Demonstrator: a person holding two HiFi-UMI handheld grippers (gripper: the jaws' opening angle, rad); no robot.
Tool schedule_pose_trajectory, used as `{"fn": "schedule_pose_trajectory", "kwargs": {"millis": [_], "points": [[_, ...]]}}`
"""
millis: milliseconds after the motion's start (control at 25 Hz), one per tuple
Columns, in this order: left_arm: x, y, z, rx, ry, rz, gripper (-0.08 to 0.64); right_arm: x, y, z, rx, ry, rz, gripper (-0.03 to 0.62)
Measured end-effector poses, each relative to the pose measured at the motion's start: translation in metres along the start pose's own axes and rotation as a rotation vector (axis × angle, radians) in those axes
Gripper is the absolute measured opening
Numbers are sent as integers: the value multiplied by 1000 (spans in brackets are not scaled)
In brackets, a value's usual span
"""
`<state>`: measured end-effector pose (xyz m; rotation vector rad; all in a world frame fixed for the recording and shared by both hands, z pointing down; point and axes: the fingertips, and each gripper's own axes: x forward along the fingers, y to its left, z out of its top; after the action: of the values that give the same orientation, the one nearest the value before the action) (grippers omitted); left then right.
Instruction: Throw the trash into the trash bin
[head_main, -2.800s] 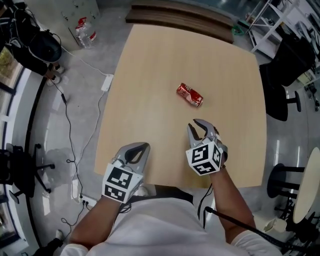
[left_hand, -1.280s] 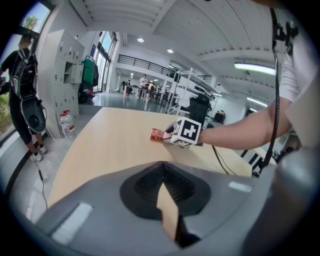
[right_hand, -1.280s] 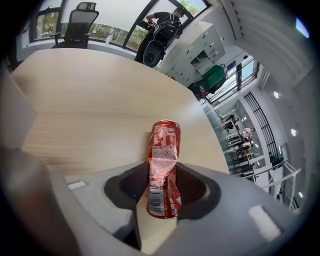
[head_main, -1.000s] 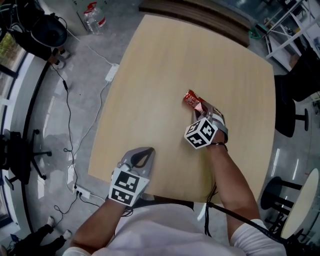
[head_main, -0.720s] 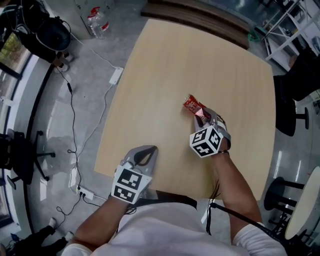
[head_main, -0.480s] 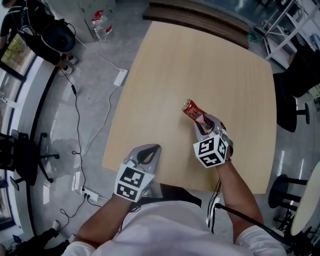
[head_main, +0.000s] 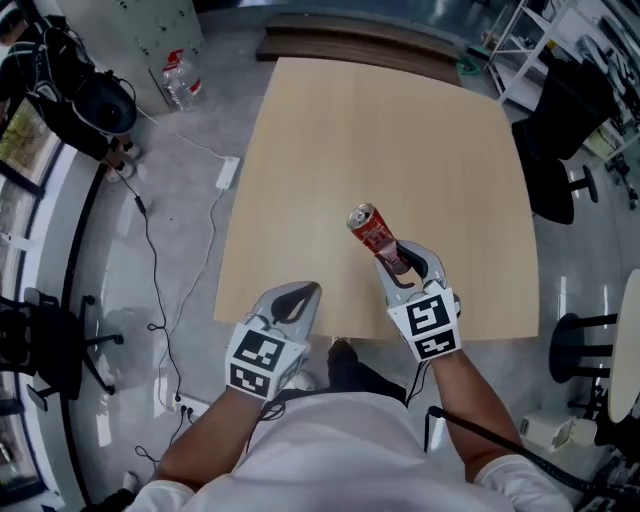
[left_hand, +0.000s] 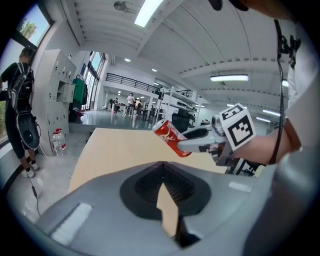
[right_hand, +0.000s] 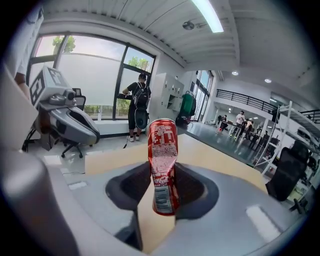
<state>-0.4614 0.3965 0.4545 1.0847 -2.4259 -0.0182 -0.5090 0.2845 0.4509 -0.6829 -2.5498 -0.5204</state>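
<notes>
A crushed red drink can is off the wooden table, held by its lower end in my right gripper, which is shut on it above the table's near edge. In the right gripper view the can stands nearly upright between the jaws. My left gripper hovers at the table's near left corner, jaw tips together and nothing in them. The left gripper view shows those jaws with the can and the right gripper beyond.
On the grey floor to the left lie a water bottle, a power strip and cables. A black office chair stands to the right of the table. A person with a backpack stands near the windows.
The right gripper closed on the can where it lay on the table, lifted it and drew it back to the near edge, turning it upright. The left gripper rose slightly.
</notes>
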Motion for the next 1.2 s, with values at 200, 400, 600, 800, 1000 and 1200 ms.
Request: {"fn": "schedule_pose_trajectory", "kwargs": {"millis": [200, 400, 600, 800, 1000, 1200], "points": [[-18, -15, -13, 40, -6, -72, 8, -45, 23, 8, 41, -38, -75, 145], [-24, -45, -10, 86, -23, -159, 8, -90, 30, -3, 119, -54, -162, 146], [-21, -79, -12, 149, -12, -283, 8, -146, 32, -23, 198, -72, -311, 146], [-7, -136, -14, 215, 39, -427, 8, -215, 21, -53, 329, -81, -451, 146], [2, -189, -8, 304, 38, -558, 8, -268, 10, -81, 416, -99, -586, 146], [26, -240, -3, 357, 53, -677, 8, -316, 1, -103, 489, -131, -700, 146]]}}
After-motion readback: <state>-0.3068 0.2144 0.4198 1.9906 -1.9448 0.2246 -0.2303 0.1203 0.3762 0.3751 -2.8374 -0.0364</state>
